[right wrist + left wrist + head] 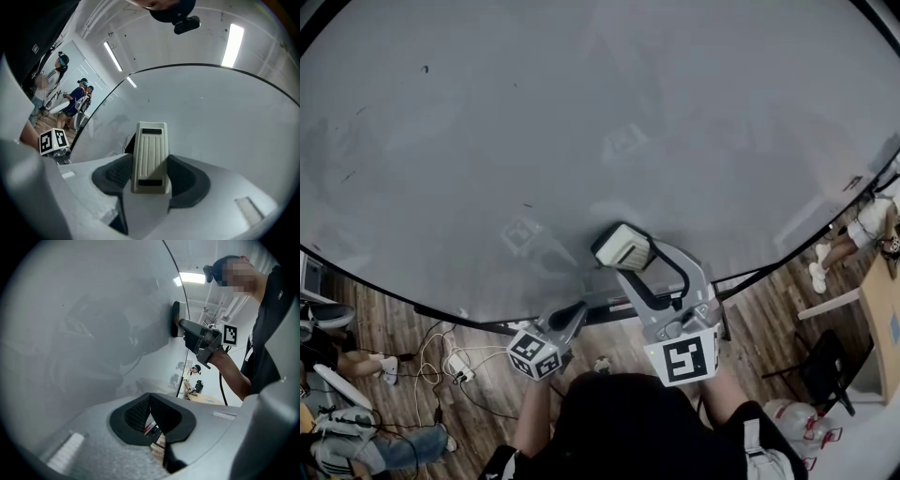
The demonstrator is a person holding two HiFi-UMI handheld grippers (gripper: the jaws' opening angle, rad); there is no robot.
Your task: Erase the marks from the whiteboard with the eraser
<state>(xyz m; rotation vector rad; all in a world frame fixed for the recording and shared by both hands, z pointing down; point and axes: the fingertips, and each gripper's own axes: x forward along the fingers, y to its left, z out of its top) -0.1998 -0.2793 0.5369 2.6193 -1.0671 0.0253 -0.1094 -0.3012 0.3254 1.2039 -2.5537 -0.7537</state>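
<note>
The whiteboard (pixel 581 112) fills most of the head view; it is greyish with faint smudges and a few small dark specks (pixel 425 68). My right gripper (pixel 630 255) is shut on the cream ribbed eraser (pixel 622 246) and holds it against the board near its lower edge. In the right gripper view the eraser (pixel 150 152) stands between the black pads, pointing at the board (pixel 220 112). The left gripper view shows the eraser (pixel 176 319) flat on the board (pixel 70 324). My left gripper (pixel 578 310) hangs just below the board's edge, its pads (pixel 140 411) together with nothing between them.
The board's dark lower frame (pixel 441 314) runs across the head view. Below it, cables and a power strip (pixel 455 367) lie on the wooden floor. A person (pixel 862 225) sits at the right near a desk (pixel 881 319). More people (pixel 75 98) stand beyond the board's left end.
</note>
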